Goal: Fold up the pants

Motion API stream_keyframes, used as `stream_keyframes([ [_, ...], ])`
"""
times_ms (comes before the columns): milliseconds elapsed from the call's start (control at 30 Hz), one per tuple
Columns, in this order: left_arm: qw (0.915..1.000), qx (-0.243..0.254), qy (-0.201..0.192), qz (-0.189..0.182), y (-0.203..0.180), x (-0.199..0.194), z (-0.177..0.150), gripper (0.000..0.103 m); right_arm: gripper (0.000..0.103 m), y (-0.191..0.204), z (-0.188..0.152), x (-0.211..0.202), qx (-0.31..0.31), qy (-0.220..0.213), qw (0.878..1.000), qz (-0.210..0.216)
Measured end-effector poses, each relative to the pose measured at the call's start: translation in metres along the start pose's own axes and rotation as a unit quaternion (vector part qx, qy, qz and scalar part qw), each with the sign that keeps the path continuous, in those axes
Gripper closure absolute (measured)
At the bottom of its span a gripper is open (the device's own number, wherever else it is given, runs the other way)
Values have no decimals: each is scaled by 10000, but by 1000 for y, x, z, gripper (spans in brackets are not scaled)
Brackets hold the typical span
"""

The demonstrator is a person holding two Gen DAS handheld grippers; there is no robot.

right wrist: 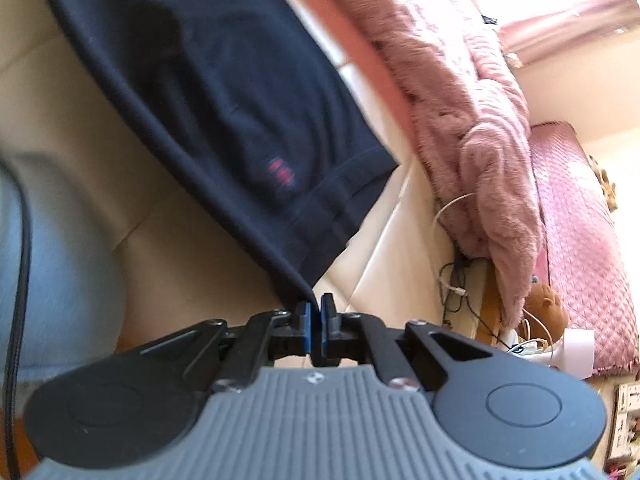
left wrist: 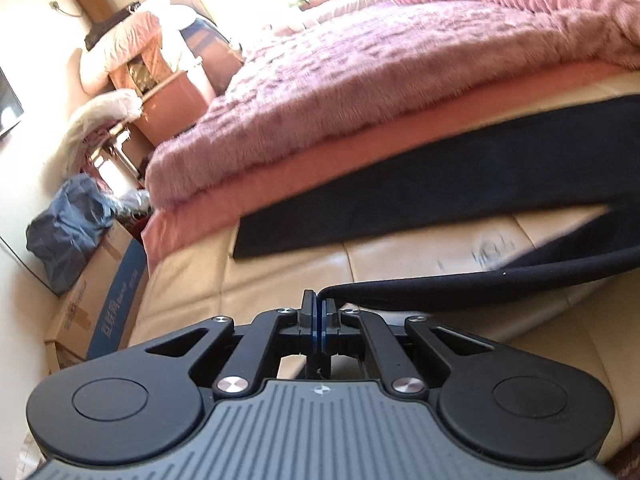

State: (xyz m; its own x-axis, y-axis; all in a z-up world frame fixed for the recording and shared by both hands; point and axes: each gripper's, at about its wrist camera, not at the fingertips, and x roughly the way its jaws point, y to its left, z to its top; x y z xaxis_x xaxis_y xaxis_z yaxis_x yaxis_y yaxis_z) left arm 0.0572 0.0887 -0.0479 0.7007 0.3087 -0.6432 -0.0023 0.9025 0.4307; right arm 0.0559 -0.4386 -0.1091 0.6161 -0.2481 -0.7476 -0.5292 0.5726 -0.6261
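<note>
left wrist view: left gripper (left wrist: 319, 304) clamped on pants (left wrist: 460, 184) edge, long axis running far-right; right gripper (right wrist: 316, 306) pinching waistband corner, fabric stretching far-left.

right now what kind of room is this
Most likely a bedroom in a home. A bed with a fuzzy pink blanket fills the view, a quilted pink pillow lies at one end, and boxes and bags sit along the wall.
</note>
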Motion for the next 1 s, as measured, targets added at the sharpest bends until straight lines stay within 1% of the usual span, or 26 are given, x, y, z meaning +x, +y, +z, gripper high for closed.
stream_keyframes([
  [167, 9997, 89, -97, 194, 5, 25, 42, 102, 103, -34, 27, 14, 525, -60, 9986, -34],
  [300, 9994, 175, -105, 294, 5, 48, 76, 102, 103, -63, 53, 32, 785, -158, 9968, -5],
  [433, 9980, 430, 63, 457, 1, 84, 108, 102, 103, -89, 84, 56, 995, -267, 9947, 47],
  [500, 9969, 573, 232, 489, -3, 106, 121, 102, 103, -104, 100, 73, 1122, -296, 9932, 123],
  [600, 9939, 850, 405, 567, -14, 140, 135, 102, 103, -121, 121, 105, 1308, -170, 9906, 361],
  [700, 9870, 1293, 510, 807, -33, 174, 143, 102, 103, -132, 136, 139, 1520, 6, 9864, 631],
  [767, 9832, 1482, 585, 891, -41, 196, 144, 102, 103, -132, 145, 158, 1546, 86, 9853, 715],
  [900, 9822, 1478, 781, 855, -54, 230, 152, 102, 103, -130, 157, 192, 1556, 255, 9838, 850],
  [1000, 9822, 1521, 776, 783, -62, 249, 154, 102, 103, -129, 161, 208, 1640, 318, 9812, 972],
])
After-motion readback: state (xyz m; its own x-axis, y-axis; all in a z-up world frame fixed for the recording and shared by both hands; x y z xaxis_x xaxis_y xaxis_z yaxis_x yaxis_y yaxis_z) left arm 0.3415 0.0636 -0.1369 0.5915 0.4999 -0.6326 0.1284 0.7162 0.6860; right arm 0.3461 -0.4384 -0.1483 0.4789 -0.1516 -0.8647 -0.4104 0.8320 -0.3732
